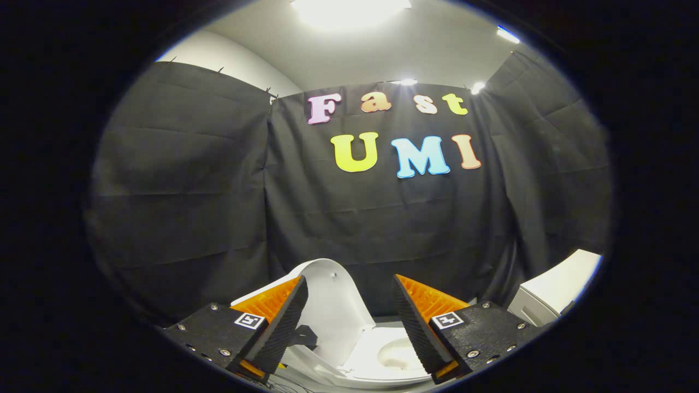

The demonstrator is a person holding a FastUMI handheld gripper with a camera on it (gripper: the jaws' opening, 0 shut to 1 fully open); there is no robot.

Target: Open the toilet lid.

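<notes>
The claw [349, 322] is held wide open with nothing gripped between its two orange-backed fingers [281, 322]. Just ahead, between and below them, the white toilet lid [333, 305] is seen raised upright, with the toilet bowl [396, 355] exposed beside it. A white tank [557, 289] is seen farther off.

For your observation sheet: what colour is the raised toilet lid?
White; the toilet lid stands raised between the open gripper fingers, clearest in the gripper view.
</notes>
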